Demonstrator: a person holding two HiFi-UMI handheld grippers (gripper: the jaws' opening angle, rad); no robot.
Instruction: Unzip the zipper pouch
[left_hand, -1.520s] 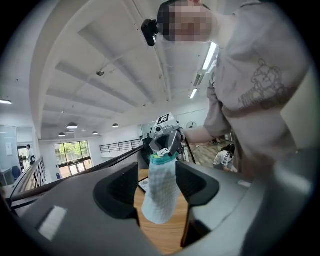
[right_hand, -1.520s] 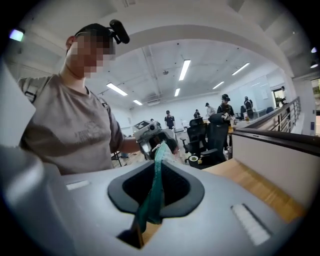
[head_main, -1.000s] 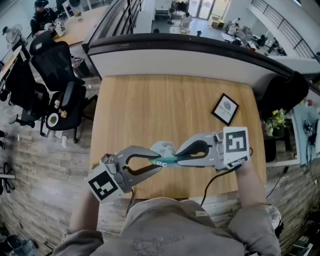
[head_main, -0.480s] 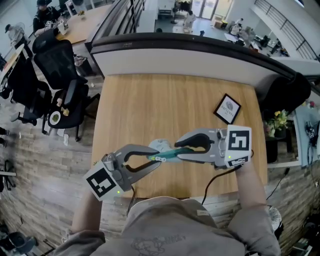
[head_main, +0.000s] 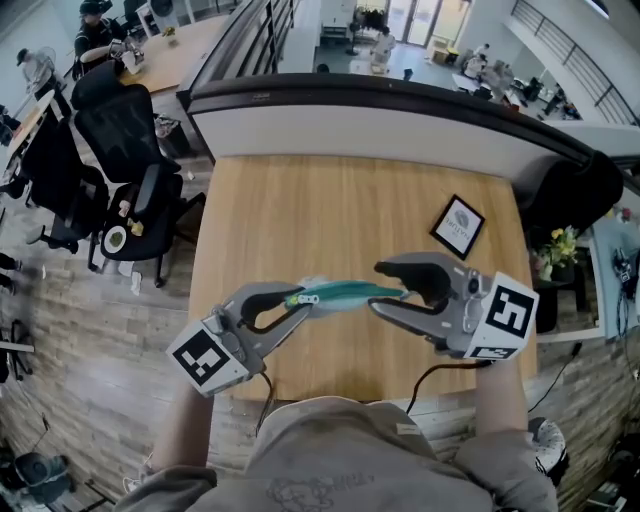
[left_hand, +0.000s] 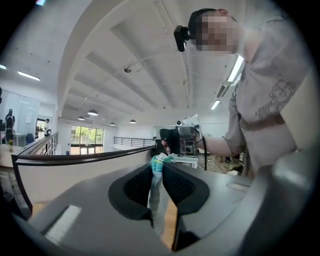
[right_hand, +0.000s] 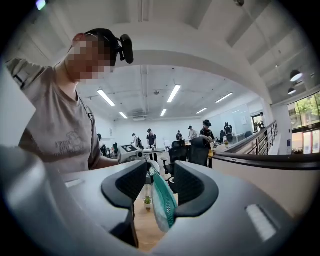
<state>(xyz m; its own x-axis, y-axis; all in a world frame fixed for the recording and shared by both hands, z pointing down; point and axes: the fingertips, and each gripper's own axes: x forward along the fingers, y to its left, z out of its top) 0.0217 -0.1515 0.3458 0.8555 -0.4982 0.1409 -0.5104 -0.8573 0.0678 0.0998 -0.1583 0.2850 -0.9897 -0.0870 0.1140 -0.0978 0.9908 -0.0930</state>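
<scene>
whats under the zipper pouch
The zipper pouch is held above the wooden table, pinched by the left gripper, its other end in the right gripper, whose jaws are opening. Wood shows around it; the strip directly beneath is covered by pouch and grippers.

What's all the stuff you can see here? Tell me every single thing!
table: one, light wood, in the middle, under the grippers
zipper pouch: one, pale with a teal zipper, held in the air above the near part of the table
framed picture: one, black frame, on the table's right side
office chairs: at least two, black, on the floor left of the table
plant: one, yellow flowers, right of the table
left gripper: one, grey, clamped on the pouch's left end
right gripper: one, grey, jaws opening, the pouch's right end between them
arms: two, bare forearms, at the bottom, behind the grippers
</scene>
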